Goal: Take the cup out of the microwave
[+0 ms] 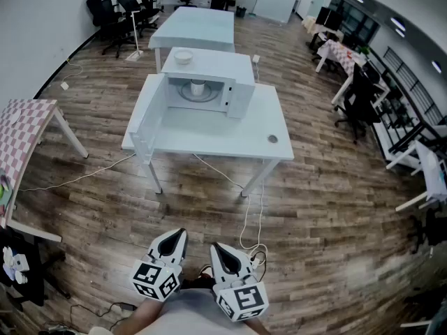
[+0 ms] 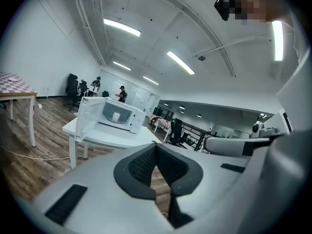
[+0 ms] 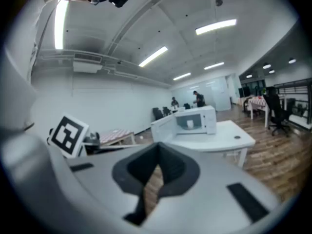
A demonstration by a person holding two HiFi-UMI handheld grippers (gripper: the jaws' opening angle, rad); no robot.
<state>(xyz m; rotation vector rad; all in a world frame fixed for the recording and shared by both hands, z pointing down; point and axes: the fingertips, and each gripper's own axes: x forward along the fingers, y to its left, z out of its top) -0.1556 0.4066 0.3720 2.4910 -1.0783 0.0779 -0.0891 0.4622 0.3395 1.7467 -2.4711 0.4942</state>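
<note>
Flooring of brown wood planks fills an open office, with black office chairs point(image 1: 105, 11) at the far left and a checked-cloth table point(image 1: 24, 128) at the near left. A white rectangular worktop point(image 1: 209, 142) carries a white microwave oven point(image 1: 225, 65), its door swung open to the left. The small white cup point(image 1: 198, 87) stands upright inside it on the round turntable. A white bowl point(image 1: 183, 56) sits on the oven's top. The left claw point(image 1: 178, 236) and right claw point(image 1: 218, 250), well apart from the worktop, are each pressed together on nothing. Their cubes bear black-and-white square markers.
</note>
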